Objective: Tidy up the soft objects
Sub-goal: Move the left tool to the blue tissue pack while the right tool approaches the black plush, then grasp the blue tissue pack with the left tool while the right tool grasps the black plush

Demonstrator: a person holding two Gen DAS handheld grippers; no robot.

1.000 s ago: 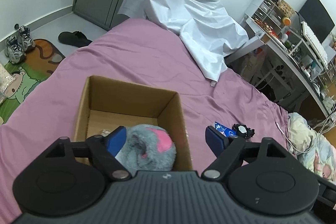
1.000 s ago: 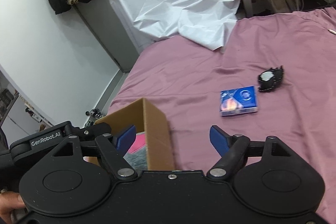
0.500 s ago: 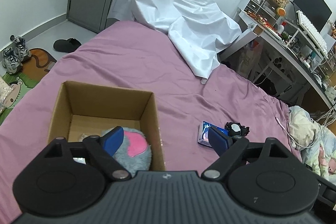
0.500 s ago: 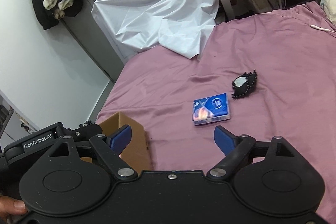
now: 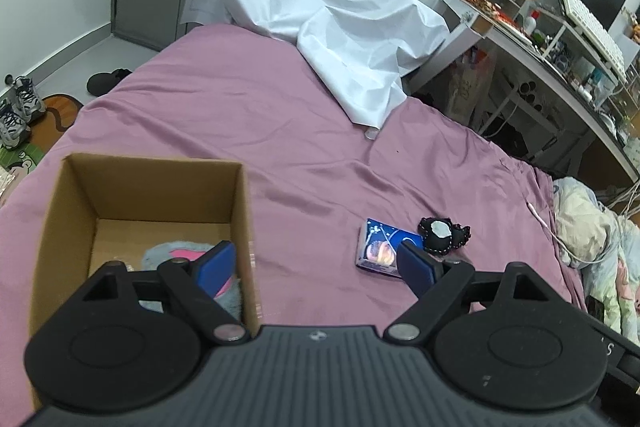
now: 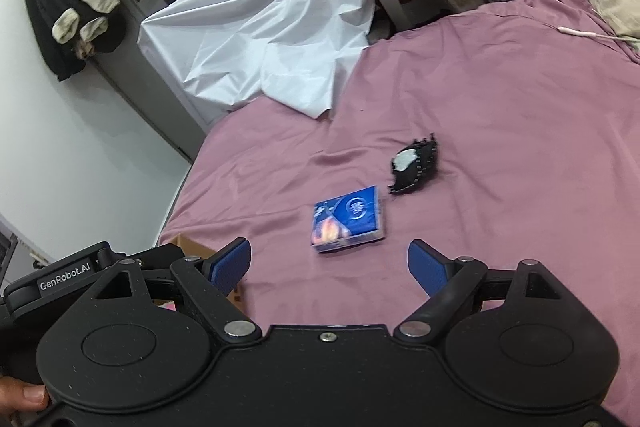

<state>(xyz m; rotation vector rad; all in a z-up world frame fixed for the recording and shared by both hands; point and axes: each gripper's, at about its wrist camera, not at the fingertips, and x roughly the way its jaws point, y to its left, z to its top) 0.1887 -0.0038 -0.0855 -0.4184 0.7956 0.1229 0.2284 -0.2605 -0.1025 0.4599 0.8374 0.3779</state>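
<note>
Left wrist view: sorting partly done, both grippers empty.
Grey-and-pink plush toy (image 5: 176, 255) lies inside the cardboard box (image 5: 148, 183) on the bed (image 5: 248, 115); blue tissue pack (image 6: 349, 219) and black pouch (image 6: 414, 165), just beside each other, remain on the sheet. Left gripper (image 5: 316, 265) and right gripper (image 6: 330, 265) gape wide, holding nothing.

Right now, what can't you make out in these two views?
- Plush in the box, left view: near half hidden behind the left gripper; what kind of toy it is can't be told.
- Box, right view: only a corner shows past the right gripper.
- Blue pack: print blurred, unreadable.
- Black item: too small to identify.
- Desk clutter, left view: too small, warped at the edge.
</note>
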